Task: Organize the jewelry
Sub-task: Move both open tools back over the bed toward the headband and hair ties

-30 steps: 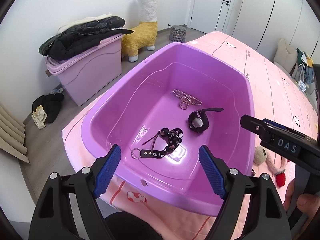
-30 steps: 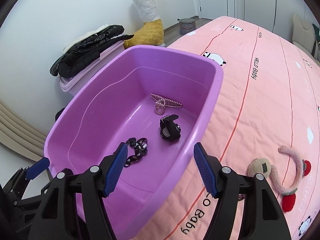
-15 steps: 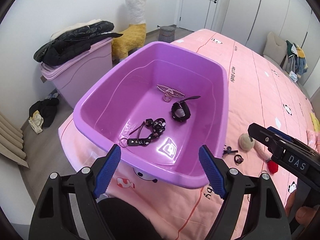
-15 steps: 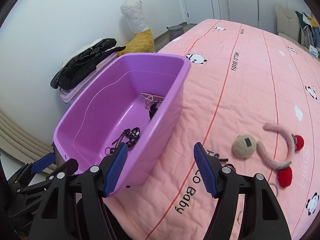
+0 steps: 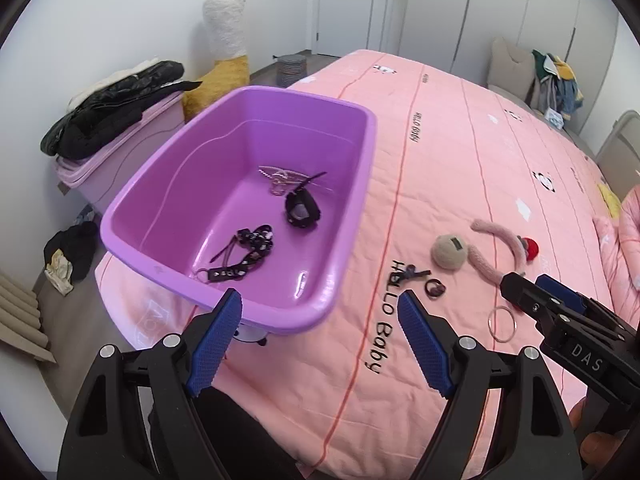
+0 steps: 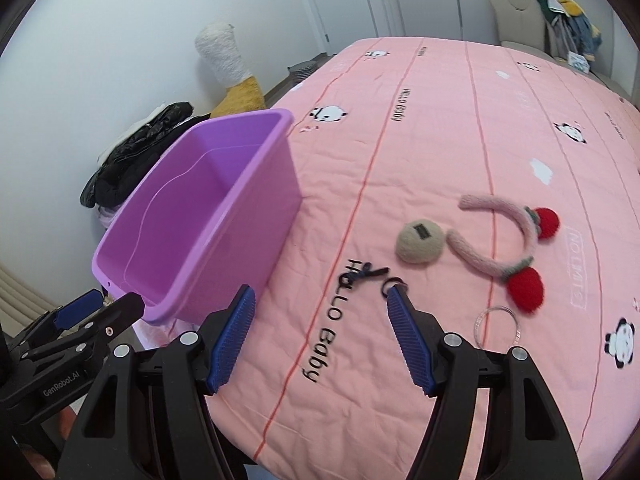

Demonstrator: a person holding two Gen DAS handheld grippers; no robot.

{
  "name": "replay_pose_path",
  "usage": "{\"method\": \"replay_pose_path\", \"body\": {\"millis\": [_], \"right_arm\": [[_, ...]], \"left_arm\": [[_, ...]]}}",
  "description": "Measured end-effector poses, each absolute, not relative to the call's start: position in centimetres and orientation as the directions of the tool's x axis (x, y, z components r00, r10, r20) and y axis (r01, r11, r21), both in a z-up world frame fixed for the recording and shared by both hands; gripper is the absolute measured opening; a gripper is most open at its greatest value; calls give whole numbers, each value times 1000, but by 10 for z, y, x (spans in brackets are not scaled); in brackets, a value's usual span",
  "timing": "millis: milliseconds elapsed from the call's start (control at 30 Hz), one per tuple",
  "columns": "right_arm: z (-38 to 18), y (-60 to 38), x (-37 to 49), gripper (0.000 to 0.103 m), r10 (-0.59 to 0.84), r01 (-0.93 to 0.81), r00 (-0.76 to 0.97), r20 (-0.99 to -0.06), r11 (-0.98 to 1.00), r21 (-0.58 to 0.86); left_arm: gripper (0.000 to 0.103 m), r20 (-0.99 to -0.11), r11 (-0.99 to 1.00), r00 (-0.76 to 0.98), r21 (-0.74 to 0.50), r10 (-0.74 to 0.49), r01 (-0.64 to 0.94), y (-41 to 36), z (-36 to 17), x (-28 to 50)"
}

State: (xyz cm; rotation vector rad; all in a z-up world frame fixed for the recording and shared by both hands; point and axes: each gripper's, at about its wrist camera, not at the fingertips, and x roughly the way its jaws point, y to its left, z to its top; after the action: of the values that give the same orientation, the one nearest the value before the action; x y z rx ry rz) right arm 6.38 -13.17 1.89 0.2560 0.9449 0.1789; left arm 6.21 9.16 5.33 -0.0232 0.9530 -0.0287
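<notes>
Here, a glossy purple plastic tub (image 5: 352, 184) on the quilted pink bed (image 6: 460, 120) holds a studded black strap (image 5: 244, 256); a fuzzy pink headband (image 6: 492, 236) with red pompoms, a beige felt ball (image 6: 420, 242) and a thin ring (image 5: 503, 323) lie beside it. Left gripper (image 5: 320, 336) and right gripper (image 6: 320, 320) hover, jaws wide apart, empty.

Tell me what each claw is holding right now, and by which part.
Nothing is held. The left claw and the right claw both stand open and empty above the pink bedspread.
</notes>
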Motion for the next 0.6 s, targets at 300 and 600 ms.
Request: {"method": "replay_pose_path", "body": {"millis": [300, 600], "right_arm": [[17, -179, 12, 66, 183, 57, 604, -776, 961, 271], [-6, -223, -39, 66, 126, 148, 578, -806, 955, 256]], "left_arm": [[79, -815, 992, 573, -28, -92, 119, 40, 51, 42], [80, -828, 978, 542, -37, -145, 204, 4, 36, 24]]}}
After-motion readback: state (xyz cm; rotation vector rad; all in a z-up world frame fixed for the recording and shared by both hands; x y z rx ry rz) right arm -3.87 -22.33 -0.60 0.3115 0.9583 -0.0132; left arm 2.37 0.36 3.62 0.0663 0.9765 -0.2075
